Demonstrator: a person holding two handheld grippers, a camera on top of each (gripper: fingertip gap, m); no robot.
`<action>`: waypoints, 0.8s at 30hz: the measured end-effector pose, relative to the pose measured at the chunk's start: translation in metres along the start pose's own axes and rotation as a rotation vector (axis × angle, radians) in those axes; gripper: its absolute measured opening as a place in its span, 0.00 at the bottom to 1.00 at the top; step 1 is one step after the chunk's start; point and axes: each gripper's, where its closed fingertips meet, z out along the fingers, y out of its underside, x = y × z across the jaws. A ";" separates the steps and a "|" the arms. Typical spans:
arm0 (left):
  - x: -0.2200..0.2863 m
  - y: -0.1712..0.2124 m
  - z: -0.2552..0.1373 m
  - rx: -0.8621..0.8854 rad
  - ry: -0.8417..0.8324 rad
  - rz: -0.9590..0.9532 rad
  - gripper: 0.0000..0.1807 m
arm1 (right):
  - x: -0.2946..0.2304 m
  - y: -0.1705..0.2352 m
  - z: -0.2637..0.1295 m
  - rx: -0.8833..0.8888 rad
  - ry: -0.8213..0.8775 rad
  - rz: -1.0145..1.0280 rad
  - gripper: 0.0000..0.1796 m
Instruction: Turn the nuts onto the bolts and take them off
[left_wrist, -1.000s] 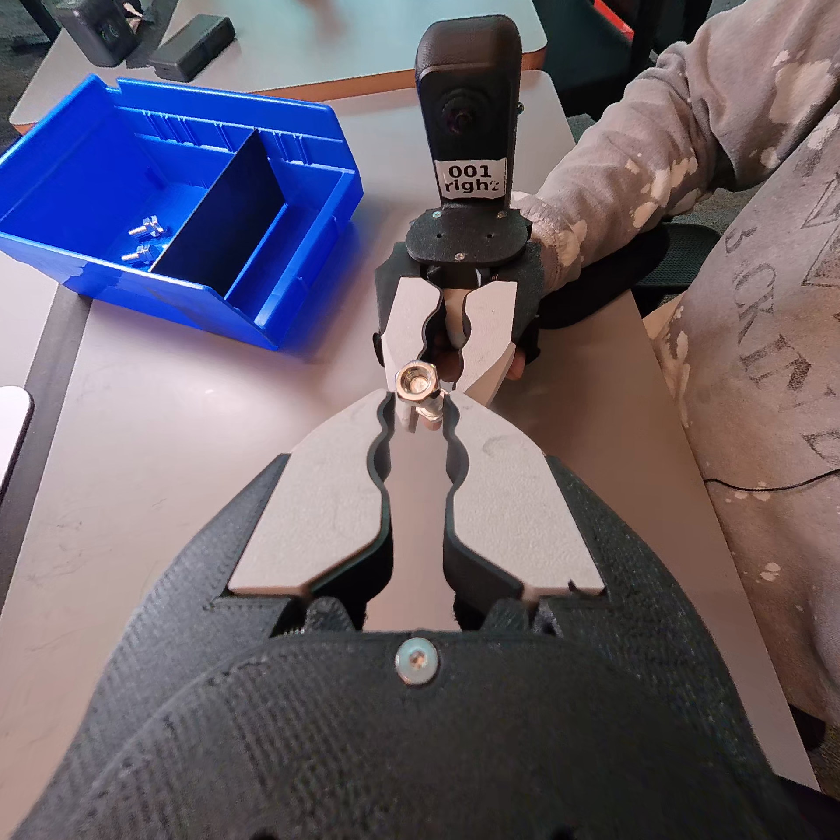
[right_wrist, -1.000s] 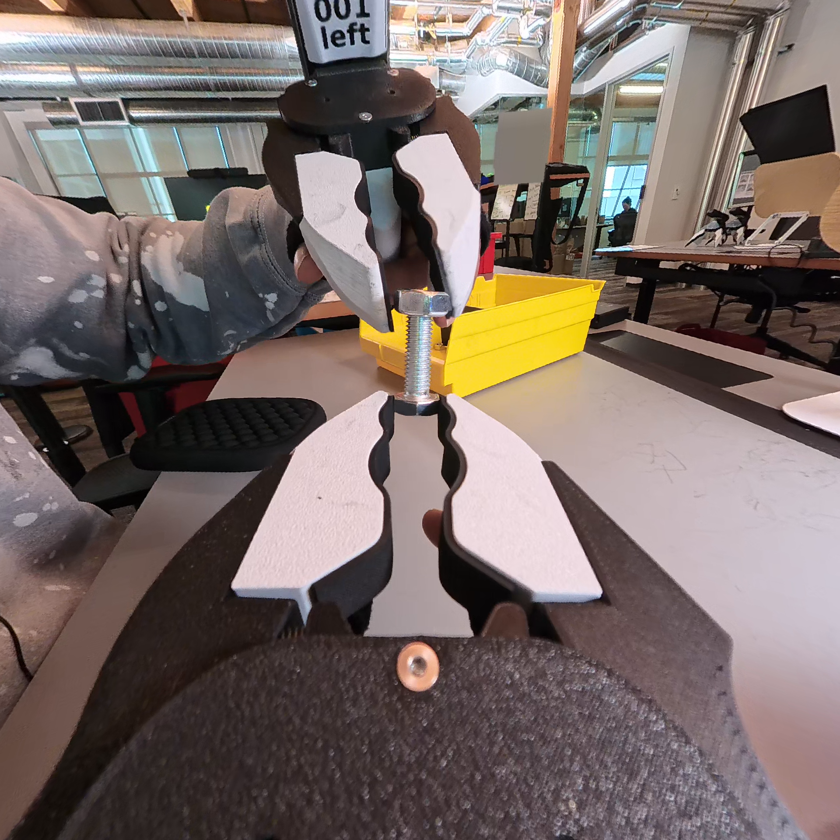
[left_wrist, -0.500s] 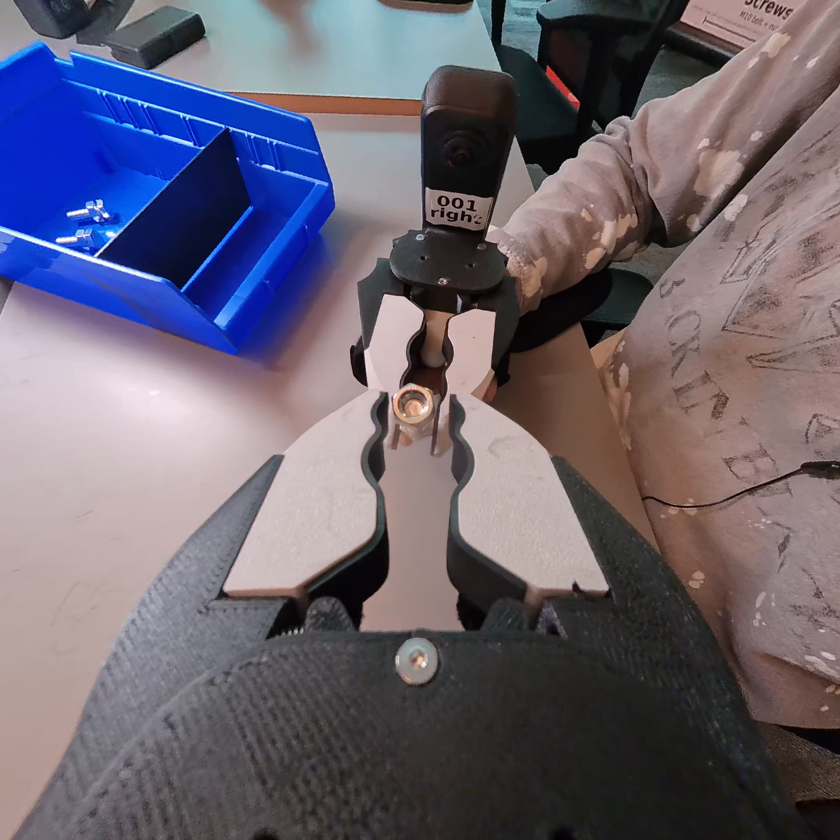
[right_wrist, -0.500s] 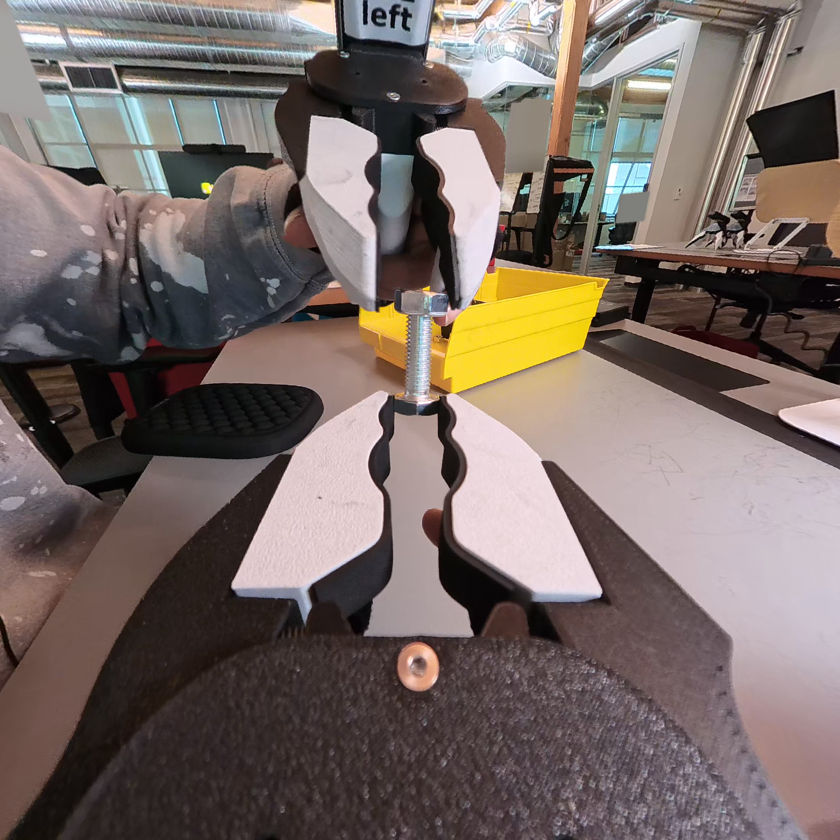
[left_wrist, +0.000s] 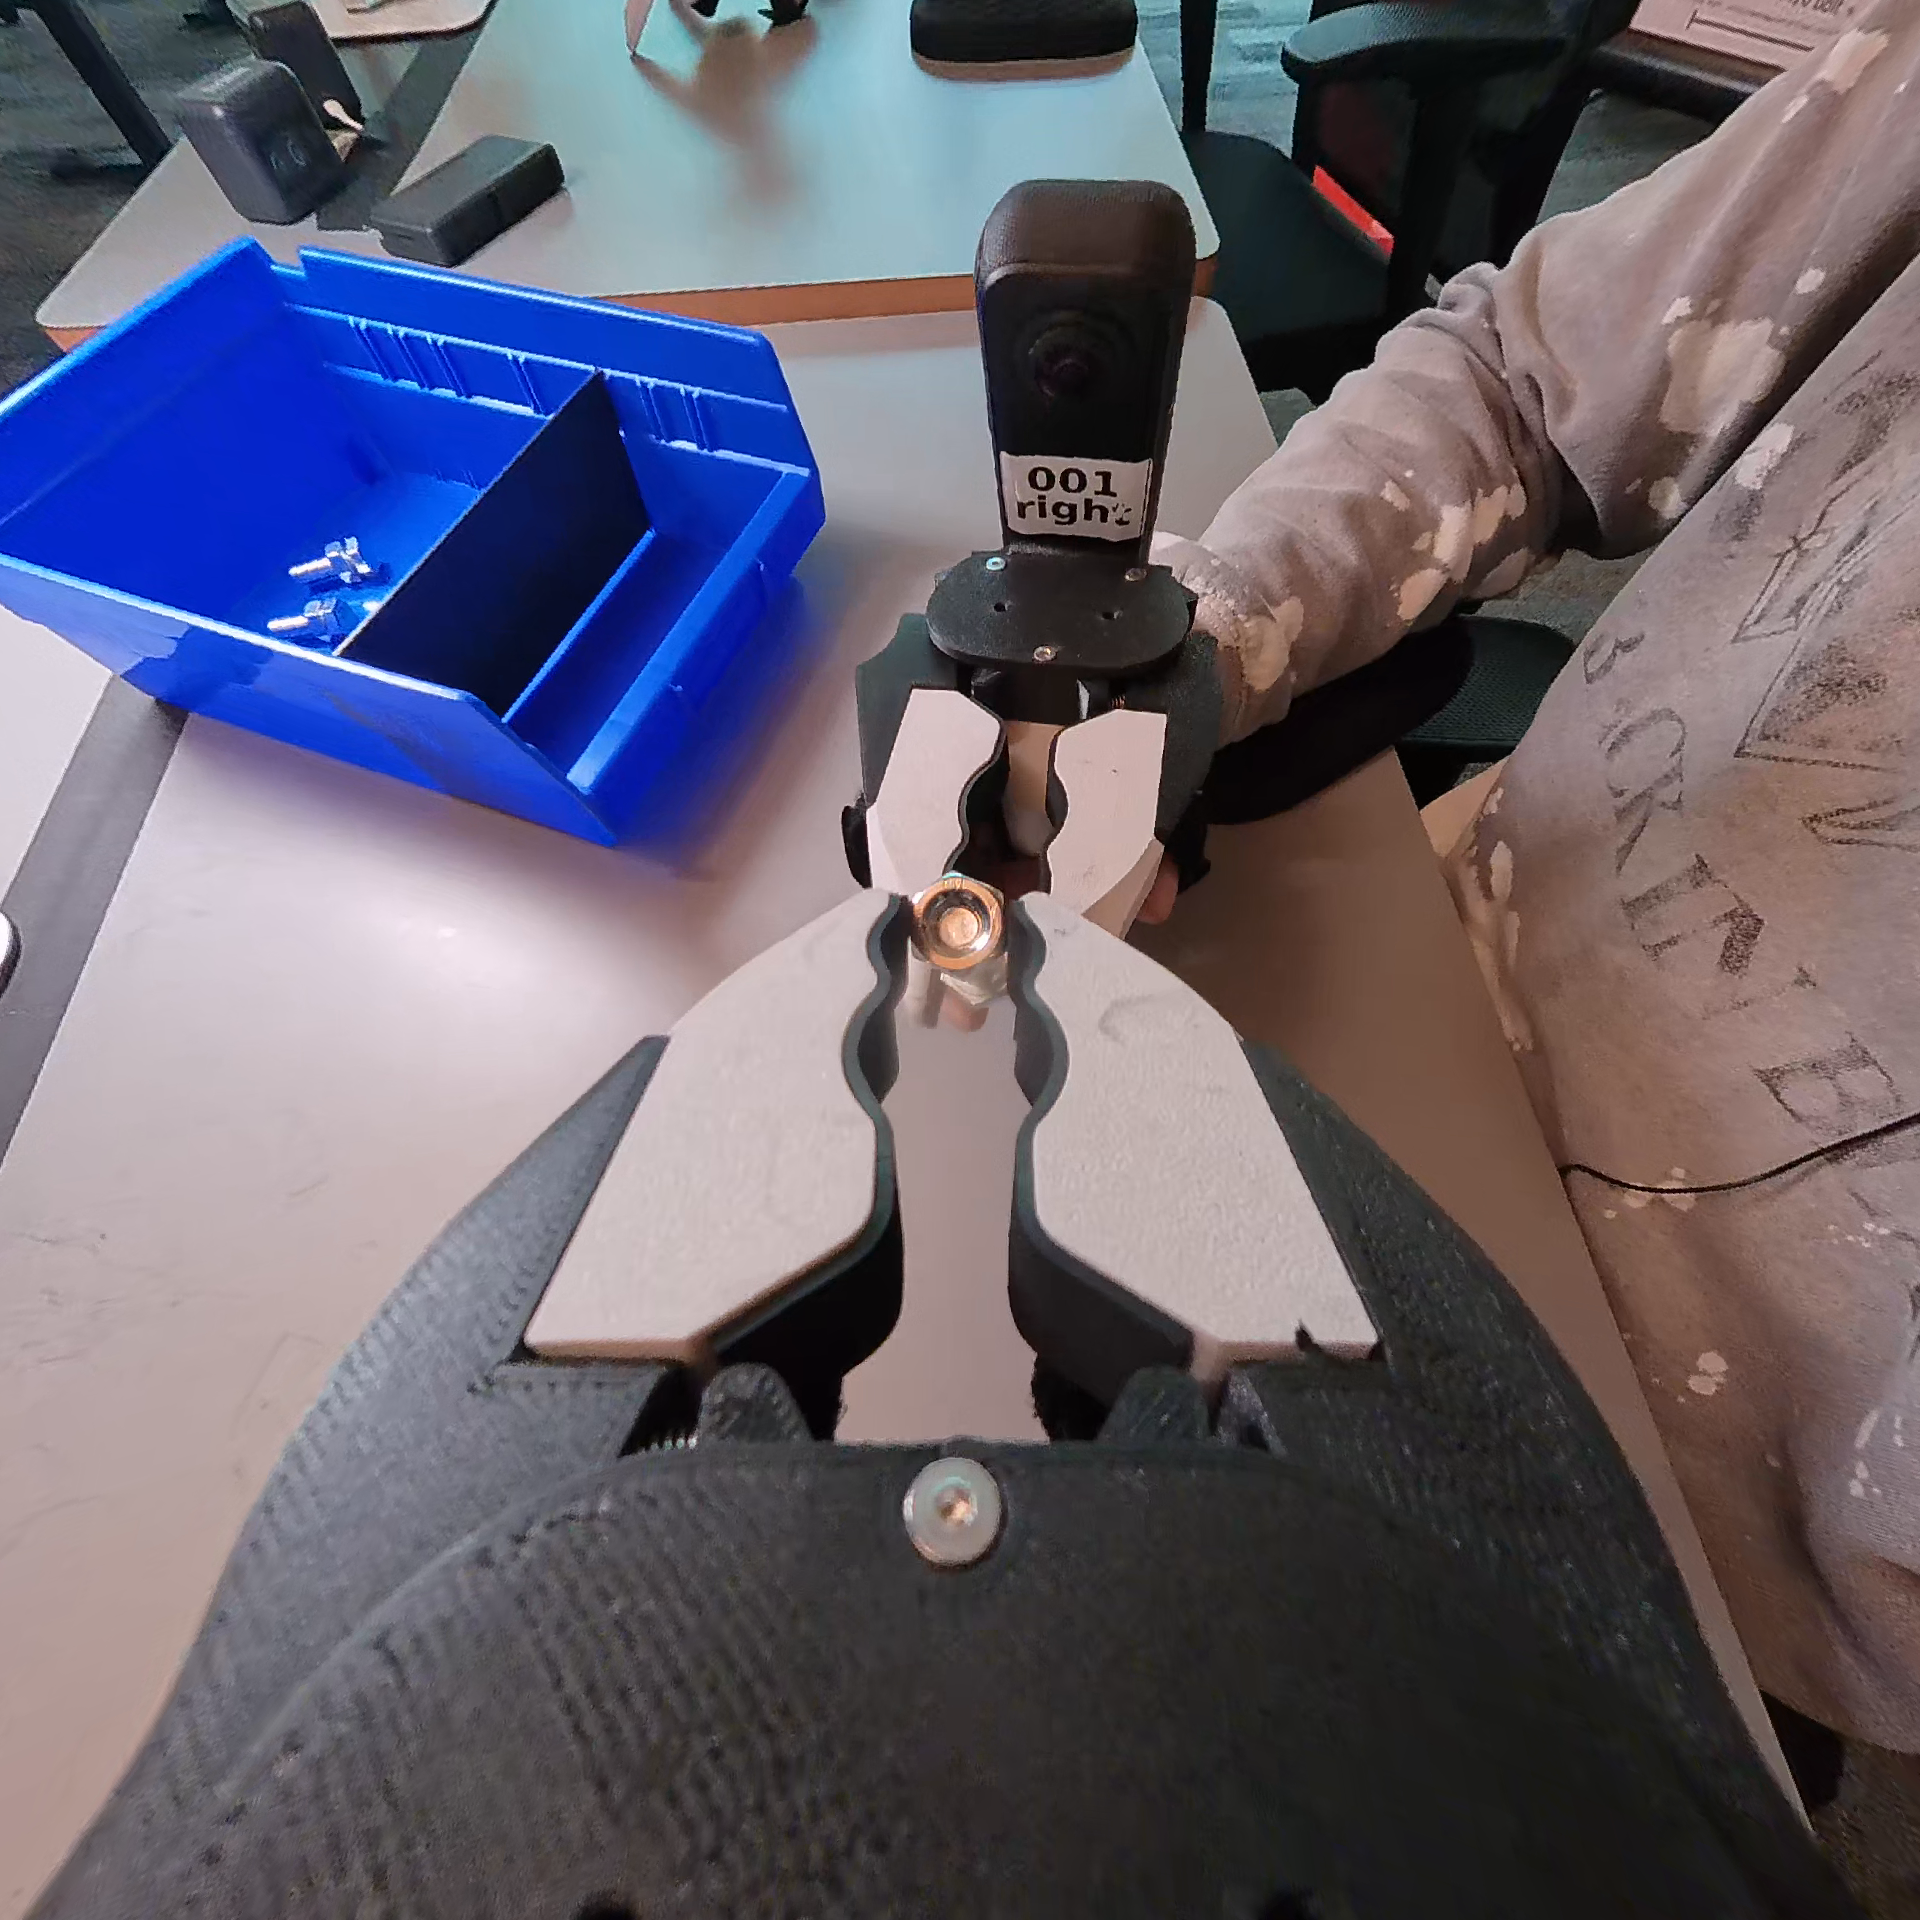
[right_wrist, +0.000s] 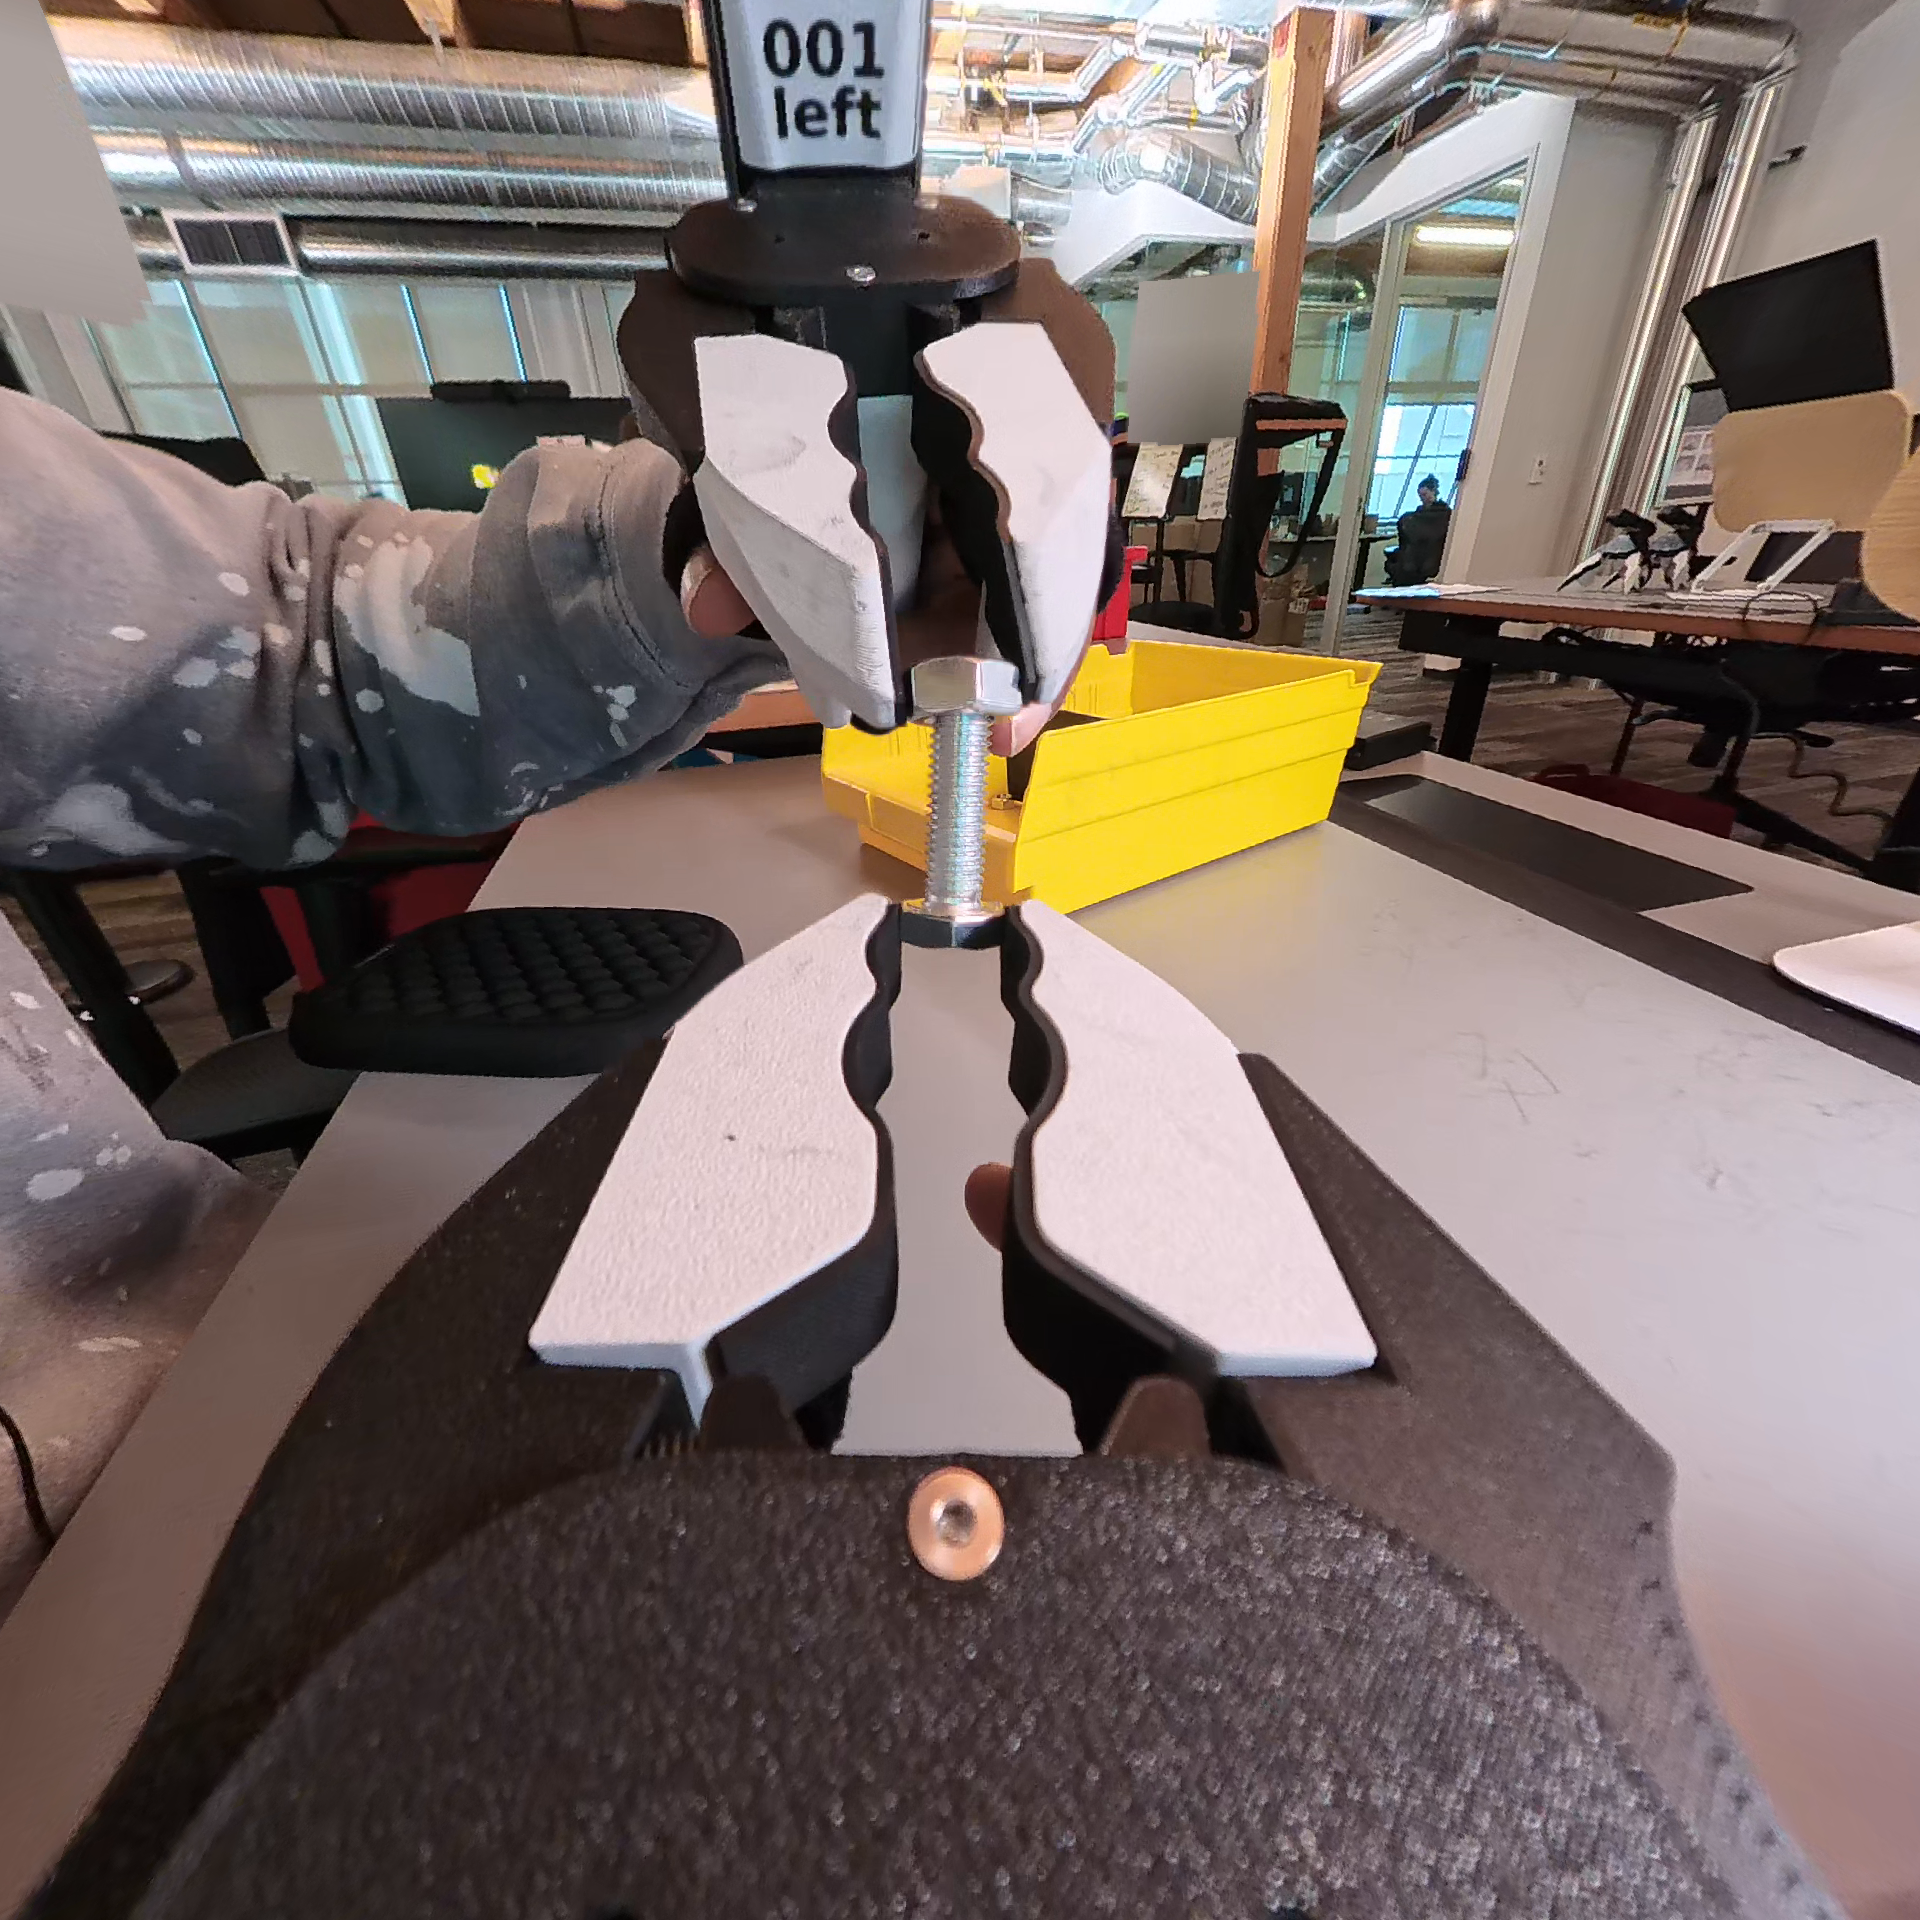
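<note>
A silver bolt (right_wrist: 958, 790) stands upright between two grippers above the grey table (right_wrist: 1455, 1091). The left gripper (right_wrist: 956, 698), above, pinches its hex head. The right gripper (right_wrist: 951, 923), below, is clamped narrowly on the nut (right_wrist: 951, 925) at the thread's lower end. A yellow bin (right_wrist: 1174, 779) sits just beyond them.

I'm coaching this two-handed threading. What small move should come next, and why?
Probably a short twist of the right gripper about the bolt's axis while the left gripper holds firm. The right one is shut on the nut, which sits at the very tip of the bolt; the left one clamps the bolt's hex head. Nearly all the thread is bare.
</note>
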 end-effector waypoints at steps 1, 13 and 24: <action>0.000 0.001 0.000 -0.010 0.004 0.001 0.10 | 0.000 0.001 0.000 -0.005 0.002 -0.008 0.10; 0.002 0.009 0.002 -0.158 0.027 0.027 0.10 | 0.000 0.008 0.002 -0.049 0.011 -0.027 0.10; 0.005 -0.002 0.002 -0.137 0.056 0.050 0.11 | -0.005 -0.008 -0.002 0.040 -0.029 0.002 0.10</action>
